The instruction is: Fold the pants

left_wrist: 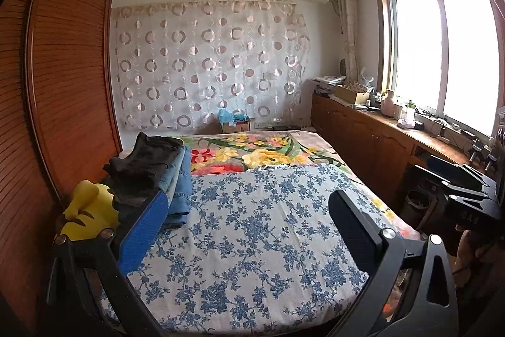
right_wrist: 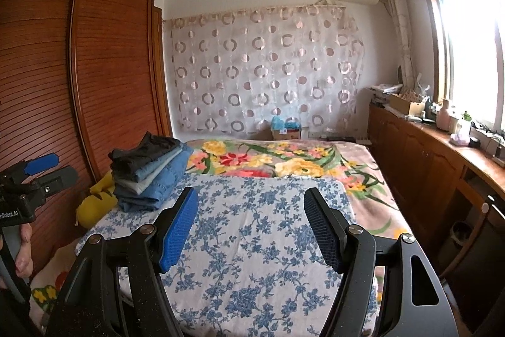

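Observation:
A stack of folded pants [left_wrist: 157, 172], dark pairs on top of blue jeans, lies at the left edge of the bed on a blue floral sheet [left_wrist: 252, 226]. It also shows in the right wrist view [right_wrist: 148, 172]. My left gripper [left_wrist: 249, 229] is open and empty, held above the sheet, its left finger next to the stack. My right gripper [right_wrist: 252, 229] is open and empty above the sheet's middle. Each gripper shows at the edge of the other's view: the right one [left_wrist: 460, 179] and the left one [right_wrist: 47, 169].
A yellow plush toy [right_wrist: 94, 204] lies beside the stack. A wooden wardrobe [right_wrist: 94, 68] stands left of the bed. A flowered blanket [right_wrist: 284, 160] covers the far half. A wooden cabinet [right_wrist: 426, 147] with clutter runs under the window on the right.

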`<state>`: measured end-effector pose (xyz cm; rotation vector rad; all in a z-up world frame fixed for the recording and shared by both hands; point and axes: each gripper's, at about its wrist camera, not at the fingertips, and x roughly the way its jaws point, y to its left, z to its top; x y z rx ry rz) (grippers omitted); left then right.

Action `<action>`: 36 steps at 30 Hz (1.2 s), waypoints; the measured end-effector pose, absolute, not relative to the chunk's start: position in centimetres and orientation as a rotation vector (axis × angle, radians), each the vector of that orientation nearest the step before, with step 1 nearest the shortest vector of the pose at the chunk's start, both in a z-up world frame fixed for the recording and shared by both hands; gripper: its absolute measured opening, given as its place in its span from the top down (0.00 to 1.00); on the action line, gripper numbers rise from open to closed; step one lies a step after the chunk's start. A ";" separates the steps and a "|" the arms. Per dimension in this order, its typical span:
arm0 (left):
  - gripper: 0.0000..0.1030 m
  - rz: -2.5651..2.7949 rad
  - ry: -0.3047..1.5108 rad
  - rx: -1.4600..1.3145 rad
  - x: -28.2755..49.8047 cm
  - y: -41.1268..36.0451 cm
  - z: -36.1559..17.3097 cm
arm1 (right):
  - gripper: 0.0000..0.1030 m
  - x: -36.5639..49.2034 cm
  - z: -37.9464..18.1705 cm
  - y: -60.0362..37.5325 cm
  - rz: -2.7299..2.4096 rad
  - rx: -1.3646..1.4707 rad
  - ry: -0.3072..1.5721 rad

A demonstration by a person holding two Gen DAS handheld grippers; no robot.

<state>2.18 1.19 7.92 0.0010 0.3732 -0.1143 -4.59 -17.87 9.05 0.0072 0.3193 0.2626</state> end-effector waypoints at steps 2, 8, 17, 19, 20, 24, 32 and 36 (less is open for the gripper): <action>0.01 -0.110 0.370 0.000 2.2 1.4 7.9 | 0.29 -4.4 9.0 -18.0 0.261 0.007 0.317; 0.01 -0.102 0.370 -0.003 2.1 1.7 7.8 | 0.29 -4.3 8.9 -17.9 0.266 0.006 0.317; 0.01 -0.099 0.374 -0.003 2.1 1.9 7.7 | 0.28 -4.2 8.9 -18.0 0.268 0.004 0.316; 0.01 -0.100 0.373 -0.003 2.0 1.9 7.7 | 0.28 -4.2 8.9 -18.1 0.269 0.004 0.317; 0.01 -0.100 0.373 -0.003 2.0 1.9 7.7 | 0.28 -4.2 8.9 -18.1 0.268 0.004 0.316; 0.01 -0.099 0.374 -0.003 2.0 2.0 7.6 | 0.28 -4.1 8.9 -18.2 0.269 0.003 0.317; 0.01 -0.101 0.374 -0.002 2.1 2.0 7.7 | 0.28 -4.0 8.6 -18.3 0.271 0.001 0.313; 0.01 -0.101 0.375 -0.002 2.1 2.0 7.7 | 0.28 -3.9 8.7 -18.3 0.271 0.002 0.312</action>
